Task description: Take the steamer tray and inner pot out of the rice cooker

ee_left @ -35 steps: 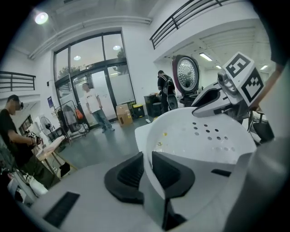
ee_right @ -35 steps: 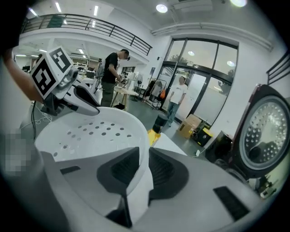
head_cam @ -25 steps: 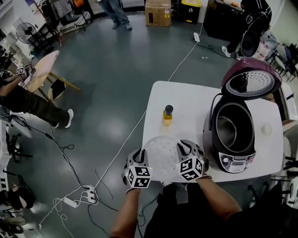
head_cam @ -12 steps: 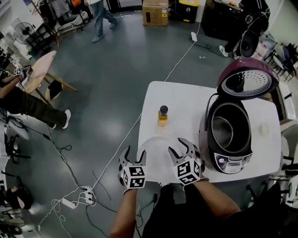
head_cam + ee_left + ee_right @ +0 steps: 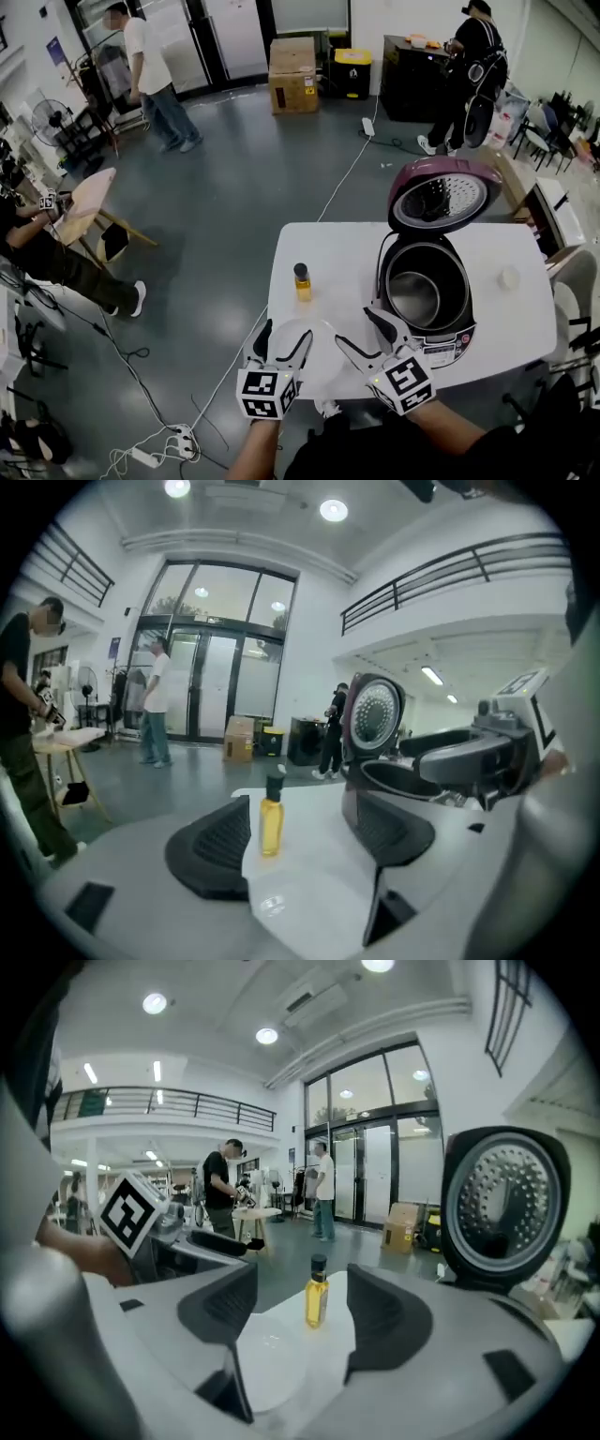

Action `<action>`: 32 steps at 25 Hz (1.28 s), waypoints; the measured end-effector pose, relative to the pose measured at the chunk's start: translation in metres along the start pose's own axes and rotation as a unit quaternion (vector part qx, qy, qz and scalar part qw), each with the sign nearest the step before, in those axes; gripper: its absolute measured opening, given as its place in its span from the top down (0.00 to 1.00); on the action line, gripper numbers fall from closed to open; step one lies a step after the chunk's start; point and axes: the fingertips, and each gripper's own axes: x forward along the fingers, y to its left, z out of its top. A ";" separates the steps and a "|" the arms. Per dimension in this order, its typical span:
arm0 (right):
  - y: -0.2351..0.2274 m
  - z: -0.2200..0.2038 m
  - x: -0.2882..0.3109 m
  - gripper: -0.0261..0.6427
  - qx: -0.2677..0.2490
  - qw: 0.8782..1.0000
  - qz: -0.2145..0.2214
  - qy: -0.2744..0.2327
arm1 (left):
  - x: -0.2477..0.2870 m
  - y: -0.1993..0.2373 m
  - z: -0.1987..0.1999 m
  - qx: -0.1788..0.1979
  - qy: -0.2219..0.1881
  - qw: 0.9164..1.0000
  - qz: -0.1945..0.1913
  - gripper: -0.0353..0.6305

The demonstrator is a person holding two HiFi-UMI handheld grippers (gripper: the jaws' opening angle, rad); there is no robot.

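As their jaws, which have just been opening, stand half apart with nothing between the pads, the left gripper [image 5: 282, 335] and right gripper [image 5: 354, 326] hang over the near edge of the white table [image 5: 511, 319]. The round, translucent white plastic steamer tray [image 5: 319, 352] lies flat on the table below and between the two pairs of fingers, clear of them. It looks light, thin and slick, so opposite points of its rim are the likely holds. Just beyond the fingertips stands a small yellow bottle with a black cap [image 5: 302, 281]. Farther right, the grey metal inner pot [image 5: 417, 292] sits inside the open, maroon-lidded rice cooker [image 5: 466, 281]. The pot looks heavier, rigid and smooth, best taken by its rim.
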 end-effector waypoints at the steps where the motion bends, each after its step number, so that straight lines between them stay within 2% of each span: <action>1: -0.011 0.005 -0.010 0.54 0.029 1.000 0.004 -0.005 | 0.005 -0.015 0.010 -0.013 -0.007 1.000 -0.022 0.41; 5: -0.064 0.022 -0.055 0.52 0.104 0.994 0.001 -0.027 | 0.030 -0.070 0.037 -0.062 -0.010 0.993 -0.101 0.41; 8: -0.114 0.027 -0.089 0.52 0.143 0.989 -0.014 -0.036 | 0.054 -0.107 0.050 -0.106 0.004 0.983 -0.152 0.40; 10: -0.147 0.023 -0.110 0.52 0.164 0.985 -0.030 -0.033 | 0.070 -0.128 0.053 -0.150 0.019 0.971 -0.186 0.40; 13: -0.194 0.007 -0.137 0.49 0.194 0.980 -0.052 -0.019 | 0.092 -0.156 0.049 -0.227 0.050 0.945 -0.229 0.40; 15: -0.219 -0.008 -0.151 0.48 0.229 0.972 -0.052 -0.007 | 0.105 -0.171 0.045 -0.265 0.070 0.930 -0.244 0.40; 18: -0.245 -0.033 -0.161 0.48 0.292 0.956 -0.031 0.018 | 0.118 -0.183 0.039 -0.309 0.094 0.912 -0.254 0.40; 21: -0.258 -0.053 -0.163 0.47 0.366 0.930 0.013 0.035 | 0.127 -0.185 0.033 -0.343 0.112 0.899 -0.248 0.39; 25: -0.271 -0.088 -0.165 0.47 0.476 0.875 0.065 0.051 | 0.138 -0.187 0.013 -0.387 0.134 0.883 -0.229 0.38; 28: -0.271 -0.105 -0.158 0.47 0.531 0.840 0.091 0.067 | 0.141 -0.183 0.005 -0.404 0.144 0.876 -0.219 0.38; 32: -0.276 -0.124 -0.156 0.47 0.567 0.814 0.094 0.086 | 0.147 -0.188 0.001 -0.417 0.155 0.872 -0.204 0.38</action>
